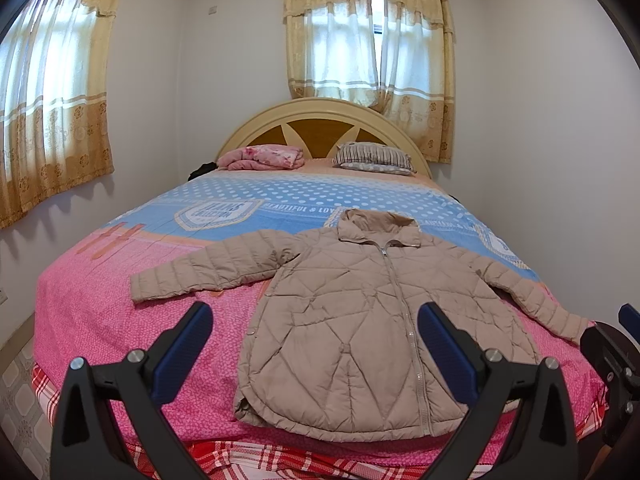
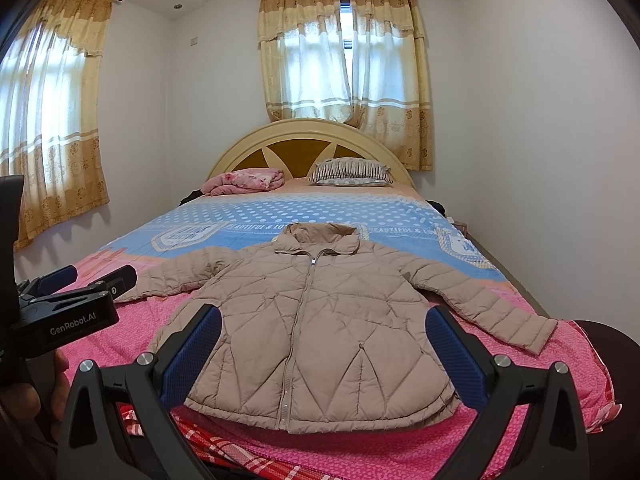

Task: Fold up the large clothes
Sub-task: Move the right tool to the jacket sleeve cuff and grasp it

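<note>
Beige jacket (image 1: 352, 328) laid flat, front up, zipped, on bed (image 1: 100, 320); long axis along bed, collar toward headboard (image 1: 320, 124), sleeves spread sideways. Left gripper (image 1: 316, 344) and right gripper (image 2: 324, 348) held above near hem, jaws spread, nothing pinched.

Bed (image 1: 100, 320) with a pink dotted spread near the foot and a blue polka-dot band toward the head. Arched cream headboard (image 1: 324, 128) with brown panels stands against the far wall. Folded pink blanket (image 1: 260, 157) lies at the head on the left; striped pillow (image 1: 374, 157) lies at the head on the right, apart from it. Beige curtains (image 1: 368, 44) hang above the headboard, and a second pair of side curtains (image 1: 52, 112) covers the left wall's window. Red plaid sheet (image 1: 280, 460) shows below the spread at the foot.
</note>
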Tool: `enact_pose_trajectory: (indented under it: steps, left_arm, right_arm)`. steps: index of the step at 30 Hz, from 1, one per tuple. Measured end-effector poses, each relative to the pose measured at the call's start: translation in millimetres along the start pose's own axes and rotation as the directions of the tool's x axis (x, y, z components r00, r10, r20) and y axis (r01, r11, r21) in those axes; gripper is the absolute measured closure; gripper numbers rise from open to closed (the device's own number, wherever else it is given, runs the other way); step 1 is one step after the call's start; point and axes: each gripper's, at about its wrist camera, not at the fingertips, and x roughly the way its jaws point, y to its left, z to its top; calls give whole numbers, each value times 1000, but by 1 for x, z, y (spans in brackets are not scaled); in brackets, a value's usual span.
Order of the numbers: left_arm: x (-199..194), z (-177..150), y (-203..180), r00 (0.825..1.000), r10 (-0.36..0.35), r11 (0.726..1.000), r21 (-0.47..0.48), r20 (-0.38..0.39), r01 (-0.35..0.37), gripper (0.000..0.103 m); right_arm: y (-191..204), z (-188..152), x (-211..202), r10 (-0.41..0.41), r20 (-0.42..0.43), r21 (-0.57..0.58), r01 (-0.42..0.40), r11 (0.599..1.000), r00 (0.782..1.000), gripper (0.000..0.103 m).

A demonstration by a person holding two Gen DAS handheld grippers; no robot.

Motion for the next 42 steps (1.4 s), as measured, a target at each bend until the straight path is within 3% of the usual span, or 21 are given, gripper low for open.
enact_pose_trajectory:
  steps: [12,16,23,32,42]
  left_arm:
    - [3,2,4,1000,-1,1000,3,3,1,0]
    - [18,0,5,1000,-1,1000,27,7,1,0]
    - [65,-13,-4,1000,22,994,109,-1,-21,0]
    - [140,-13,-14,1000,14,985,170,-2,-13,0]
    - [209,-7,-18,997,37,983,183,-60,-26,0]
  right_arm:
    - [3,-5,6,42,-5,1,-42,999,999,1]
    - [-16,-10,25,63,-30,32,-62,998,998,1]
    - [-81,-30,79,-51,-104,107,62,992,993,1]
    - [-203,-60,143,-205,-276,275,281,919,939,1]
    - [-329,-67,165,-319,-392,403,472,784,863,1]
